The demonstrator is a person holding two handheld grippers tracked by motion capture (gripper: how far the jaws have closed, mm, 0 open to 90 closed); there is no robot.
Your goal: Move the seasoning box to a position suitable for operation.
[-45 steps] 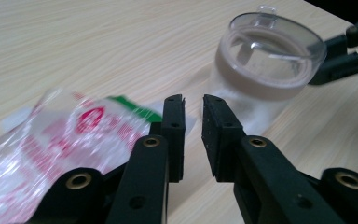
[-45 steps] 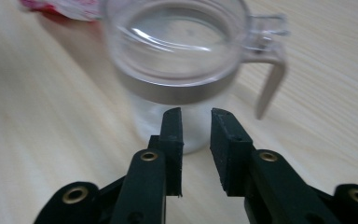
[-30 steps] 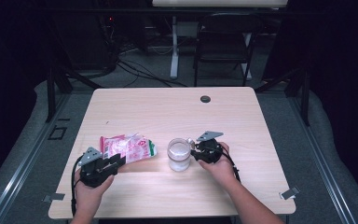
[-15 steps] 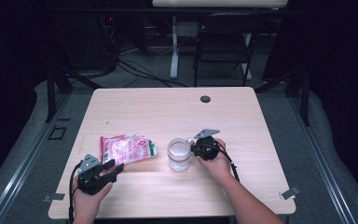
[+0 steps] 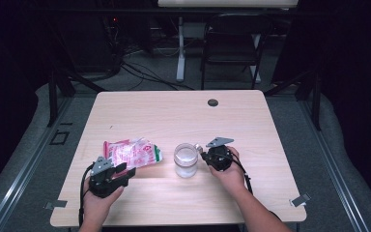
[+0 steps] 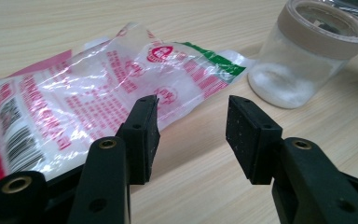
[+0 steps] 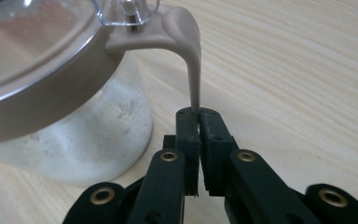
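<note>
Right tool [image 7: 199,116] is clamped on the jar's beige lid tab [image 7: 192,60], jar [image 5: 185,160] just left of it; left tool [image 6: 192,133] gapes empty, sachet [image 6: 74,102] lying ahead-left.

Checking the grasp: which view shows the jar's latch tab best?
The right gripper view: the beige tab hangs from the lid and the right gripper is shut on its tip. The high view shows the jar small, tab too small to tell. The left gripper view shows the jar's far side.
</note>
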